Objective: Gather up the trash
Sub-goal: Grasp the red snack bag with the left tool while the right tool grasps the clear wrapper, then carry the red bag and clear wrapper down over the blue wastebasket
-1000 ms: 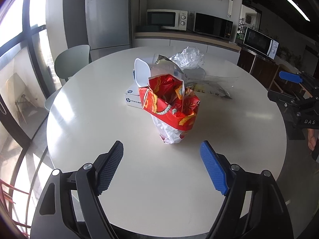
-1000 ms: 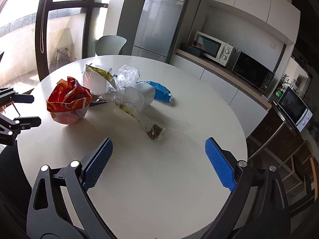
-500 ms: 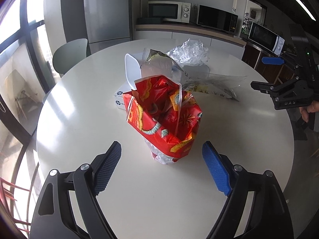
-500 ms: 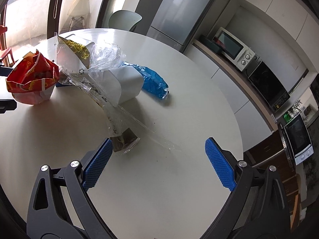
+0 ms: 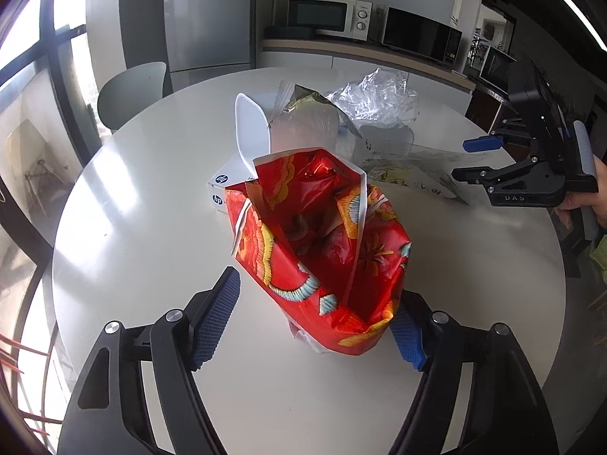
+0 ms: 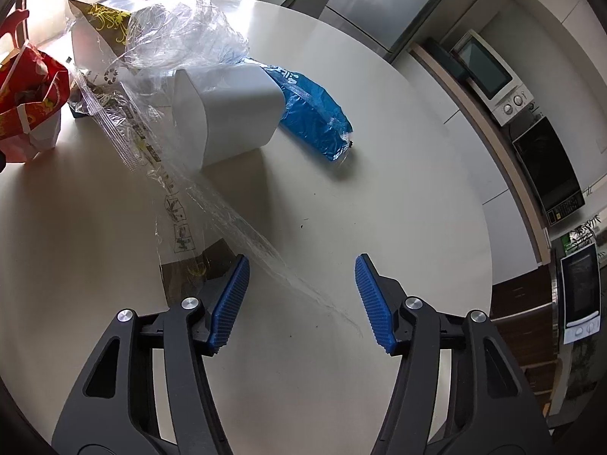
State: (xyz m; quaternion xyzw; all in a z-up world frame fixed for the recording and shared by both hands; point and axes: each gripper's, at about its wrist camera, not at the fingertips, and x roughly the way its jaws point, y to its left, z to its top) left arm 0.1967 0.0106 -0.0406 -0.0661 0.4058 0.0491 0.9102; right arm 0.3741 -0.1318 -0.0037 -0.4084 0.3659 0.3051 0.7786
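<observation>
A red patterned bag [image 5: 322, 250] stands open on the round white table [image 5: 144, 197]. My left gripper [image 5: 309, 322] is open, its fingers on either side of the bag's near end. The bag also shows at the left edge of the right wrist view [image 6: 26, 102]. A long clear plastic wrapper [image 6: 212, 212] lies across the table, its tip between the fingers of my right gripper [image 6: 303, 299], which is open just above the table. The right gripper shows in the left wrist view [image 5: 489, 163] past the bag.
A white container [image 6: 231, 113] on its side, a blue packet [image 6: 311, 117], crumpled clear plastic [image 6: 182, 34] and a gold-printed wrapper [image 6: 102, 22] lie mid-table. A white HP box [image 5: 224, 189] sits behind the bag. A chair [image 5: 129, 91] stands at the far edge.
My left gripper has moved up to the red bag until its fingers flank it. My right gripper has come down over the clear wrapper's tip and its jaws have narrowed.
</observation>
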